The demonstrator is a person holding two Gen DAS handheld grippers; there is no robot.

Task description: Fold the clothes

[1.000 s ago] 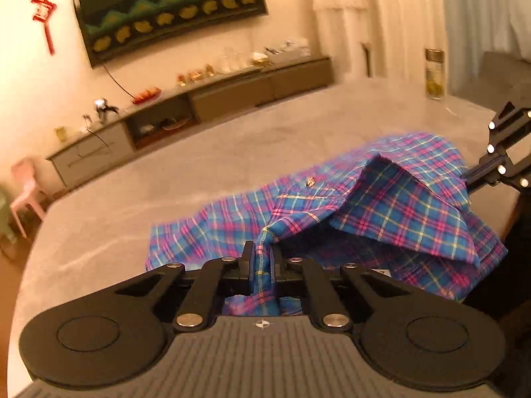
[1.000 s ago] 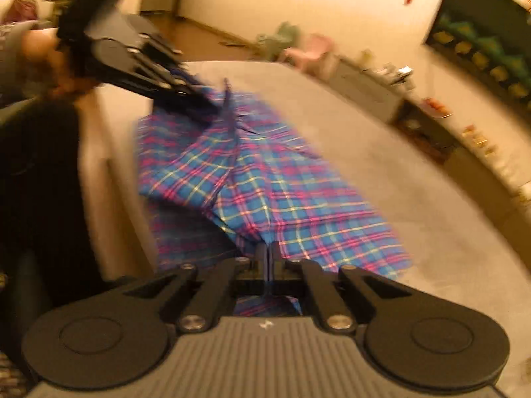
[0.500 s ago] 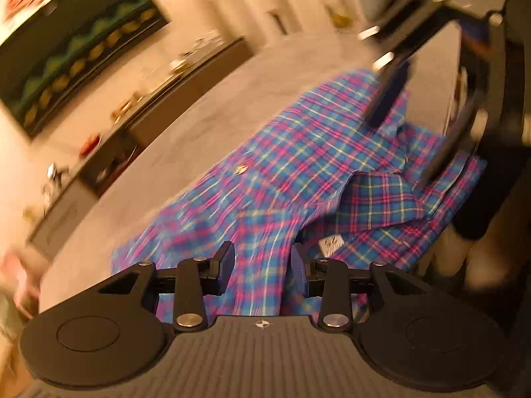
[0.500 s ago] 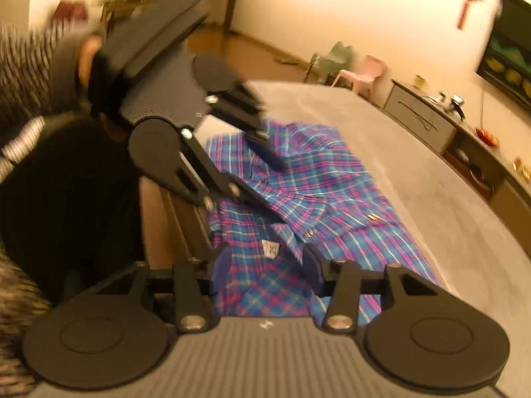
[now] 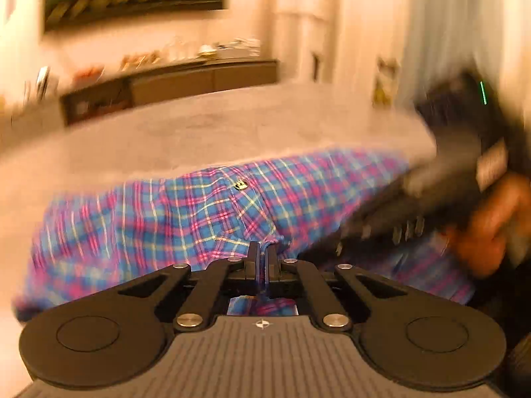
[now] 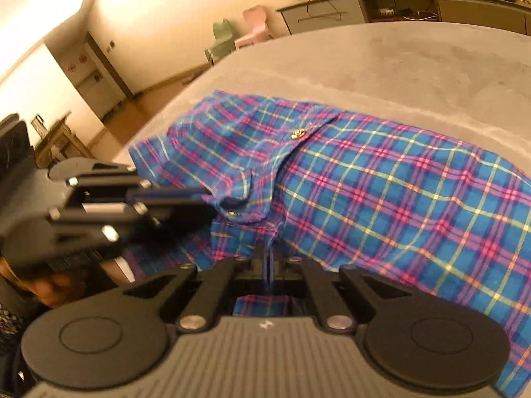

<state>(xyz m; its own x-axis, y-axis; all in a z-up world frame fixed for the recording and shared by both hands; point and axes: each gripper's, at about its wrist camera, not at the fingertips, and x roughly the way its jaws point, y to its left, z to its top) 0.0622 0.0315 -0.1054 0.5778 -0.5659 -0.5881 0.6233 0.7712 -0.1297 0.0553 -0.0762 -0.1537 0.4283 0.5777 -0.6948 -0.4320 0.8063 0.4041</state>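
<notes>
A blue, pink and yellow plaid shirt [image 5: 199, 212] lies on a grey table [image 5: 215, 126], partly folded, with a gold button showing. My left gripper [image 5: 263, 253] is shut on a fold of the shirt near its front edge. In the right wrist view the shirt [image 6: 381, 192] spreads to the right, and my right gripper [image 6: 267, 255] is shut on a fold of it. The left gripper [image 6: 205, 204] shows there at the left, pinching cloth close by. The right gripper [image 5: 351, 232] shows blurred at the right of the left wrist view.
The grey table [image 6: 398, 59] stretches far beyond the shirt. A long cabinet [image 5: 186, 79] with small items stands against the back wall under a dark picture. Small chairs [image 6: 245, 30] stand on the floor past the table's left end. A bottle [image 5: 385, 79] stands at the table's far right.
Half a second ago both grippers were open above the shirt. Now both have dropped and shut on folds of cloth near the shirt's front edge, close together.
</notes>
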